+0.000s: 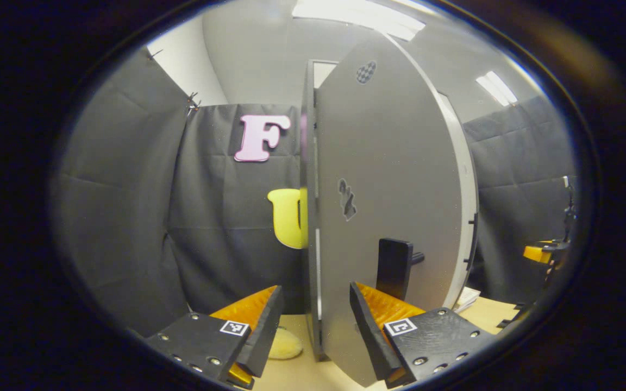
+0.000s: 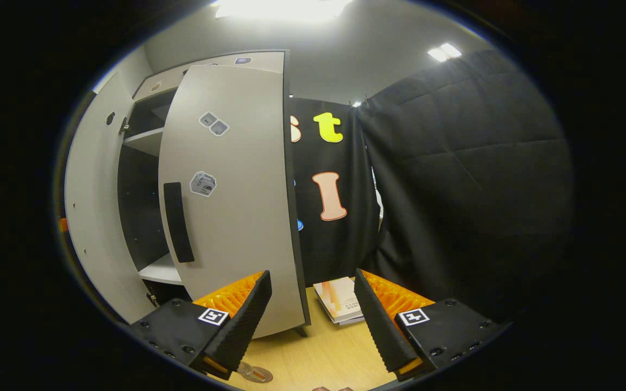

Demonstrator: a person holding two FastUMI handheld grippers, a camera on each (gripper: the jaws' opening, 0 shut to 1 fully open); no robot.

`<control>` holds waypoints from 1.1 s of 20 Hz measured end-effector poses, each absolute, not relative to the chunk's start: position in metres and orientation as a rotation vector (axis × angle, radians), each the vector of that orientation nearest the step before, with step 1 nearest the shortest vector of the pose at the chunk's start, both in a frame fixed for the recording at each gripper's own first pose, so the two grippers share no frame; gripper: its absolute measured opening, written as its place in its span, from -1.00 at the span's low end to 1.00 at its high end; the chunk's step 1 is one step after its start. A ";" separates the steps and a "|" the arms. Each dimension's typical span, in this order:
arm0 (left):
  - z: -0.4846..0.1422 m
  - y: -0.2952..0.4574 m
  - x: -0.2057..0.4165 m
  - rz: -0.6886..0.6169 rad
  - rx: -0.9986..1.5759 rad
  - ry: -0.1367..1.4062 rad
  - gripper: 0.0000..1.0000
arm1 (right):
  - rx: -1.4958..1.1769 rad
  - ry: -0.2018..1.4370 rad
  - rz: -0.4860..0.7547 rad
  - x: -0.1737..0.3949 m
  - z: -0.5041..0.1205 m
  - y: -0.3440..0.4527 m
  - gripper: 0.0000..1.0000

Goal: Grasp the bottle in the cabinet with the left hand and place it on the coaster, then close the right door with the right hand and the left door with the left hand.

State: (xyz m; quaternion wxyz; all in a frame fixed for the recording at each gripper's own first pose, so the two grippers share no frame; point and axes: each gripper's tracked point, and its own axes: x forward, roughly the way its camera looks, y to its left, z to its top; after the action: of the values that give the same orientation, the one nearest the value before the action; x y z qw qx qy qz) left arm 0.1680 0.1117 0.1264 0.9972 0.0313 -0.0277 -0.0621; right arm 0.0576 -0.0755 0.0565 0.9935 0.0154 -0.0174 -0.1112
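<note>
Left gripper (image 1: 313, 326) is straddling the left door's (image 1: 389, 190) edge at frame centre, fingers released. Right gripper (image 2: 313, 320), fingers released, is facing the half-open right door (image 2: 237, 206).

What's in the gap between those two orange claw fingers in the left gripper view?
The edge of the left cabinet door stands between the open left claw's fingers, above the wooden table.
</note>
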 end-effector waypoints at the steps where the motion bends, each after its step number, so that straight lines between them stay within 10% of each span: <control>1: 0.125 0.101 0.170 -0.127 0.058 -0.054 0.50 | 0.032 -0.030 -0.225 0.056 0.054 -0.076 0.95; 22: 0.076 0.087 0.136 0.016 -0.009 -0.026 0.60 | 0.033 -0.026 -0.198 0.041 0.050 -0.066 0.99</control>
State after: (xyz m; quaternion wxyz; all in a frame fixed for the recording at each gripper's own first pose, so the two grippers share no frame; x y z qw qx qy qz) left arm 0.1359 0.0871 0.0762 0.9999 -0.0045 -0.0128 0.0079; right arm 0.0414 -0.0661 0.0503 0.9949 0.0162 -0.0130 -0.0990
